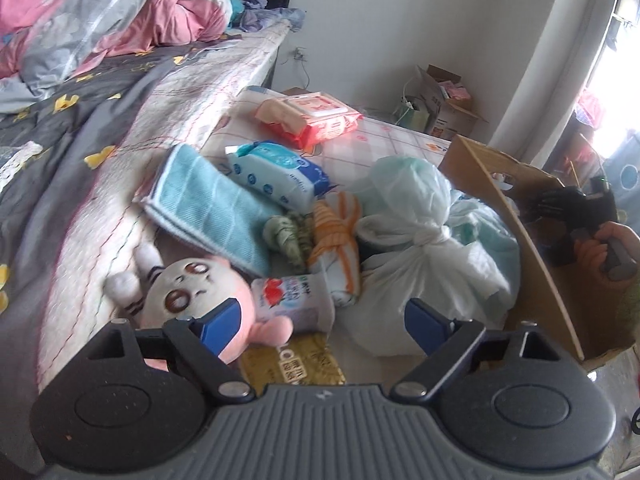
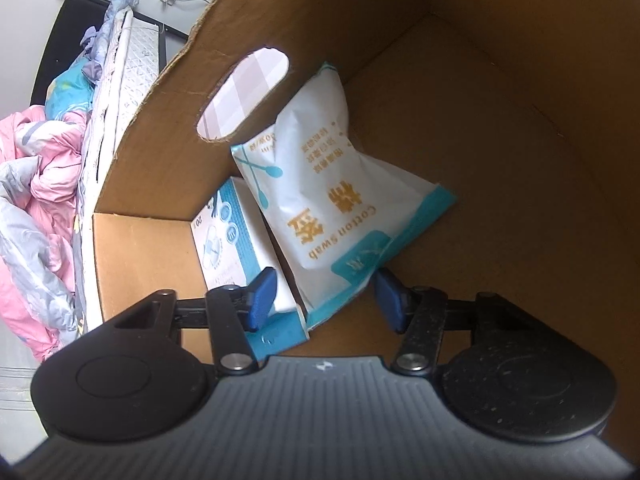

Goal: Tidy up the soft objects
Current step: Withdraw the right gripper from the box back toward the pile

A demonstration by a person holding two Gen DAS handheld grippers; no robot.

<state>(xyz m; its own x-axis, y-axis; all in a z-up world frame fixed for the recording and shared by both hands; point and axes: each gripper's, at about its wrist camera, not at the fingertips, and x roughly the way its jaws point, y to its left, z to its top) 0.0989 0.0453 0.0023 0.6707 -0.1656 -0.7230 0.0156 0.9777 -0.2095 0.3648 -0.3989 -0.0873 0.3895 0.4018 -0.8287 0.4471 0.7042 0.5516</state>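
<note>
In the left wrist view my left gripper is open and empty above a heap of soft things: a pink and white plush toy, a small pink tissue pack, a folded blue towel, a blue wipes pack, a striped orange cloth roll and a tied pale plastic bag. In the right wrist view my right gripper is open inside a cardboard box. A white and teal cotton swab bag lies between its fingers, apart from the pads. A blue and white carton stands beside the bag.
A bed with a grey sheet and pink bedding runs along the left. An orange wipes pack lies farther back on the checked mat. The cardboard box wall stands at the right, with my other gripper beyond it.
</note>
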